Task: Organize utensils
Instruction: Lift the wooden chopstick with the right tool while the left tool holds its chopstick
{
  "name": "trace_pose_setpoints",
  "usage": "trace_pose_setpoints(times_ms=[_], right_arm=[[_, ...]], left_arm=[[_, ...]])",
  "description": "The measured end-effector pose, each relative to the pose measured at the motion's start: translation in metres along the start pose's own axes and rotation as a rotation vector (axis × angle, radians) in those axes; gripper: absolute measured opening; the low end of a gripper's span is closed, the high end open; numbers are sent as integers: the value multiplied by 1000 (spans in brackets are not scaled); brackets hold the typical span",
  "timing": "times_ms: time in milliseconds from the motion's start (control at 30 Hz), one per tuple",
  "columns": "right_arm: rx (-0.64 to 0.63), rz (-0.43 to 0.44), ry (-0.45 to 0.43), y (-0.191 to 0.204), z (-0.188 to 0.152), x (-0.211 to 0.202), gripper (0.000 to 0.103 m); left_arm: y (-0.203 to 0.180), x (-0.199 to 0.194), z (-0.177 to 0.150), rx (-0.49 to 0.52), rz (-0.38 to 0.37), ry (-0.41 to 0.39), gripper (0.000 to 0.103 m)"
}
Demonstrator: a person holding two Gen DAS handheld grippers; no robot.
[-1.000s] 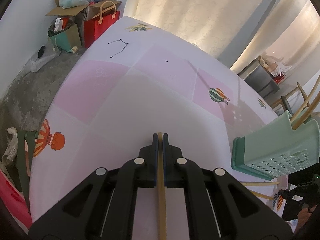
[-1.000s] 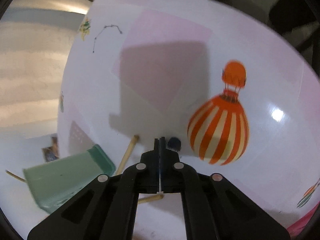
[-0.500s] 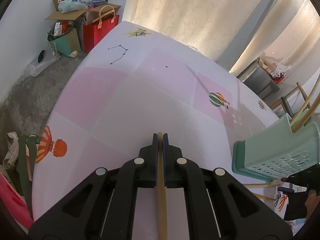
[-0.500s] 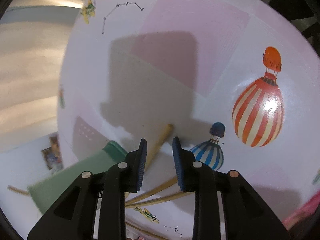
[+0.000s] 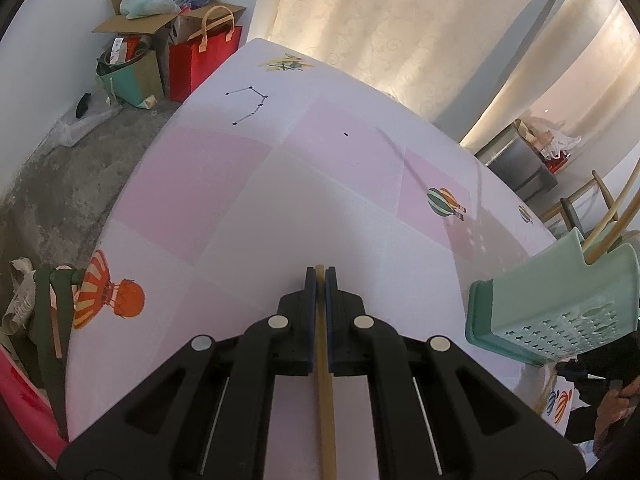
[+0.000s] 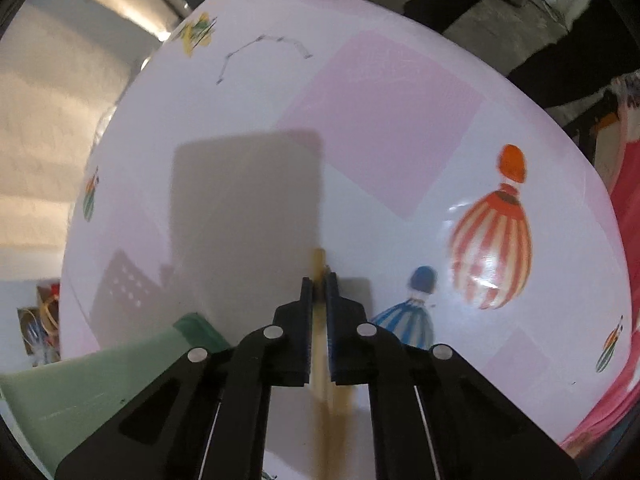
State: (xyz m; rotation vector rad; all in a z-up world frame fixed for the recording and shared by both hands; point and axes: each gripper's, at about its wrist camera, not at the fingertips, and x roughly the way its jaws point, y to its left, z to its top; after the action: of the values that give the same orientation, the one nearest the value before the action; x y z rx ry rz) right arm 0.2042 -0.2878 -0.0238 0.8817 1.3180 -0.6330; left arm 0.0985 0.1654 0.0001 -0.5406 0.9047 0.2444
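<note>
At lower centre of both views, left gripper [image 5: 319, 276] clenches a chopstick [image 5: 325, 392]; right gripper [image 6: 319, 284] has just closed on another chopstick [image 6: 320, 344]. Tablecloth [image 5: 248, 200] ahead lies bare to its far edge; green holder [image 5: 560, 308] sits at right edge.

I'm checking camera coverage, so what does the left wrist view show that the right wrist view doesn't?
Left wrist only: the left gripper shut on a chopstick, chopsticks standing in the green holder, the red bag. Right wrist only: the right gripper, just closed on another chopstick, and a blue balloon print. Shared: the holder and the pink tablecloth.
</note>
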Motion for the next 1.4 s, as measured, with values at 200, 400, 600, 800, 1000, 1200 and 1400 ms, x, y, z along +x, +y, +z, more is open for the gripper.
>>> trace_pose_setpoints(times_ms=[200, 400, 600, 800, 1000, 1200, 1400], right_arm=[[11, 161, -18, -41, 10, -2, 6], [-60, 269, -43, -67, 17, -3, 6], [-91, 352, -85, -83, 17, -18, 6], [-180, 453, -182, -84, 13, -68, 6], [-256, 563, -259, -79, 3, -121, 6], [-333, 690, -337, -70, -18, -174, 0], [-415, 688, -335, -63, -37, -180, 0]], left_arm=[[3, -3, -2, 0, -2, -3, 3], [2, -4, -5, 10, 0, -3, 3], [-2, -6, -9, 22, 4, 5, 3], [-6, -10, -10, 35, -10, -5, 3], [-16, -30, -11, 77, -67, -51, 3], [-33, -77, -13, 162, -135, -153, 2], [-42, -104, -5, 179, -174, -176, 2]])
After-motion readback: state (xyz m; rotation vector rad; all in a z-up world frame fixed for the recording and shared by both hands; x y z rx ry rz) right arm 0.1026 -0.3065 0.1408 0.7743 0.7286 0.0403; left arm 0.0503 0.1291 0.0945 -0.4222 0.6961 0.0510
